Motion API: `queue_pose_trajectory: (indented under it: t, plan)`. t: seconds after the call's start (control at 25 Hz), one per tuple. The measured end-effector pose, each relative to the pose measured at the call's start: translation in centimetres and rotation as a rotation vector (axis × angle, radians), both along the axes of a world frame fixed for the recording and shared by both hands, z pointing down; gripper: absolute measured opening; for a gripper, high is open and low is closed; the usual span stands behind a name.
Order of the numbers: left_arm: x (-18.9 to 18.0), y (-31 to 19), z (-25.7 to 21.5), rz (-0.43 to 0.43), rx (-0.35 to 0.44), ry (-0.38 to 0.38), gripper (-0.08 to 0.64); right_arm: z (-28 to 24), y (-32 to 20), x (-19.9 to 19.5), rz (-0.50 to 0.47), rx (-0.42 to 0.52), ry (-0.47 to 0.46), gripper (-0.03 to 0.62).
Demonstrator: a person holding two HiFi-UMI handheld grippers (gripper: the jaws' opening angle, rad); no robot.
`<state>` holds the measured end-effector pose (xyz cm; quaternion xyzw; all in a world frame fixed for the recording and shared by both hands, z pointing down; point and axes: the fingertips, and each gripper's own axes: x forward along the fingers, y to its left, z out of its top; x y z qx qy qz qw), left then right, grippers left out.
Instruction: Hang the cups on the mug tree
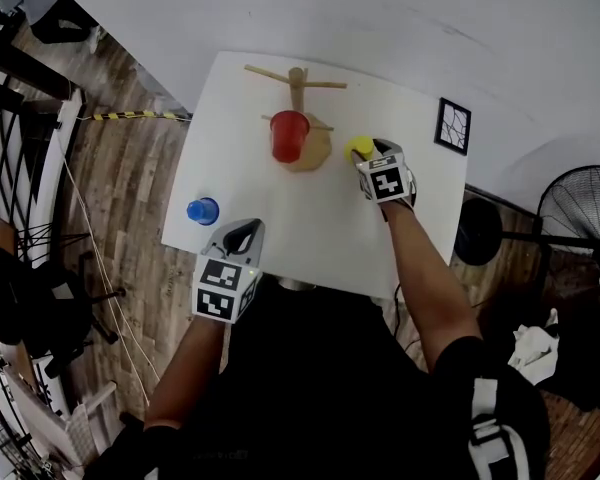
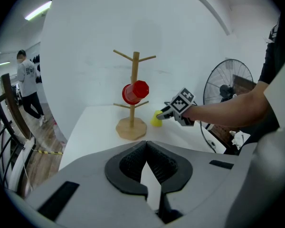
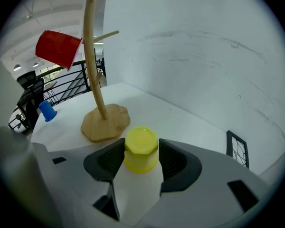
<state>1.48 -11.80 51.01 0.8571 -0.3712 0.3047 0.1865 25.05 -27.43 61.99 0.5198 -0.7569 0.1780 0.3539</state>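
You're straddling the yellow cup (image 3: 141,148) with the right gripper (image 1: 370,156) jaws released, the left gripper (image 1: 242,236) clenched empty; closing off-centre is risking toppling it.

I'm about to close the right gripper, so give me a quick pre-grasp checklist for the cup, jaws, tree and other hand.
1. Yellow cup between the jaws: ok. It stands upside down on the table, centred.
2. Right gripper open: ok. Its jaws stand on either side of the cup, not clamped.
3. Free peg on the mug tree: ok. The red cup hangs on one peg; the top pegs are bare.
4. Left gripper out of the way: ok. It is shut, empty, at the near table edge.
5. Blue cup clear of the path: ok. It stands far to the left.
6. Pad contact even on both sides: cannot tell.
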Motion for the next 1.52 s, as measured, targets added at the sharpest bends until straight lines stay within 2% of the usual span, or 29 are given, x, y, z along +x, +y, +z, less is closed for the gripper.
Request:
queue_pose_trajectory:
  t: [0.04,0.32,0.84,1.04,1.24,1.52]
  plan:
    - [0.0,-0.1,0.0,0.001,0.001,0.001,0.014,0.0,0.0,0.1,0.002,-0.001,0.004,0.214]
    - [0.3,-0.6,-0.4,0.042,0.011,0.014,0.014,-1.4,1.3,0.4,0.006,-0.001,0.014,0.212]
    - [1.2,-2.3,-2.2,0.155,0.07,0.039,0.014,-7.3,4.3,0.0,0.045,0.11,-0.03,0.21]
    - [1.0,-2.3,-2.1,0.183,0.067,0.036,0.014,-10.2,5.9,-0.9,0.054,0.17,-0.068,0.21]
    - [0.6,-3.1,-3.2,0.179,0.104,0.042,0.014,-13.7,7.7,-1.8,0.065,0.242,-0.116,0.21]
    - [-0.4,-4.0,-4.9,0.156,0.136,0.073,0.014,-19.7,8.6,-4.2,0.01,0.37,-0.174,0.21]
